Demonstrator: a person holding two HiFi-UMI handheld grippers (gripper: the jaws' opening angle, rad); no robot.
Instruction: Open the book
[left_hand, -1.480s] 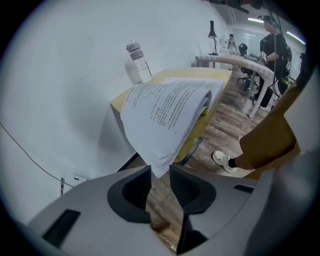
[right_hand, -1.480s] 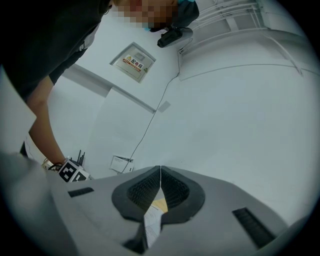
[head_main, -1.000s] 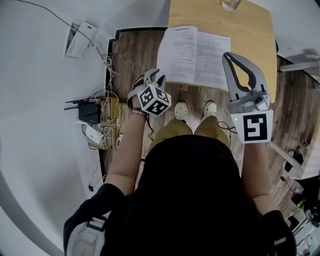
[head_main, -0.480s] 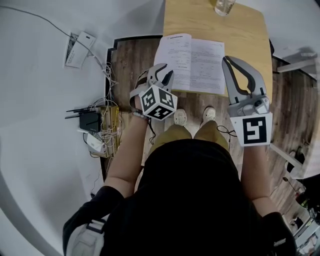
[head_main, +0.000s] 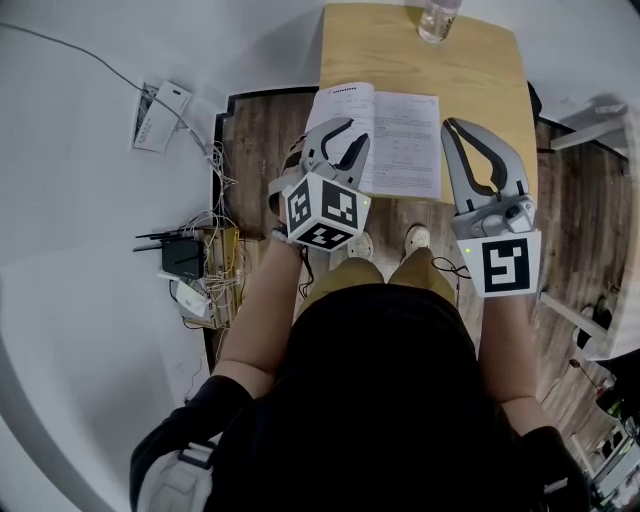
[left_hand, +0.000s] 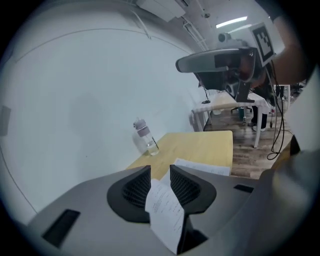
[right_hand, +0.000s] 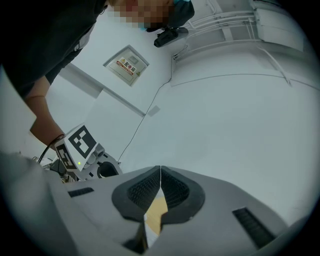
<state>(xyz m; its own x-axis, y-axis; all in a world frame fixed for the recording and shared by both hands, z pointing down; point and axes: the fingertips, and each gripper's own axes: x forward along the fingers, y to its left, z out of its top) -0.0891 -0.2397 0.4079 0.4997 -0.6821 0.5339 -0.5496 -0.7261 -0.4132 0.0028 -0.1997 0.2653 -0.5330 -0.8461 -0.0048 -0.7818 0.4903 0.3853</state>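
The book (head_main: 400, 140) lies open on the wooden table (head_main: 480, 70), with two white printed pages facing up. My left gripper (head_main: 350, 125) hovers over the book's left edge. In the left gripper view its jaws (left_hand: 160, 170) stand a narrow gap apart, and the left page (left_hand: 165, 210) shows in that gap. I cannot tell whether the page touches the pads. My right gripper (head_main: 449, 126) is by the book's right edge. Its jaws (right_hand: 160, 169) are shut tip to tip, and I see nothing between them.
A clear water bottle (head_main: 437, 20) stands at the table's far edge. On the floor at left are a router and tangled cables (head_main: 185, 250). The person's shoes (head_main: 362, 243) are at the table's near edge. A white desk (left_hand: 220, 102) stands farther back.
My left gripper has moved from beside the table's near left corner forward onto the book's left edge. The right gripper stays by the right edge, shut.
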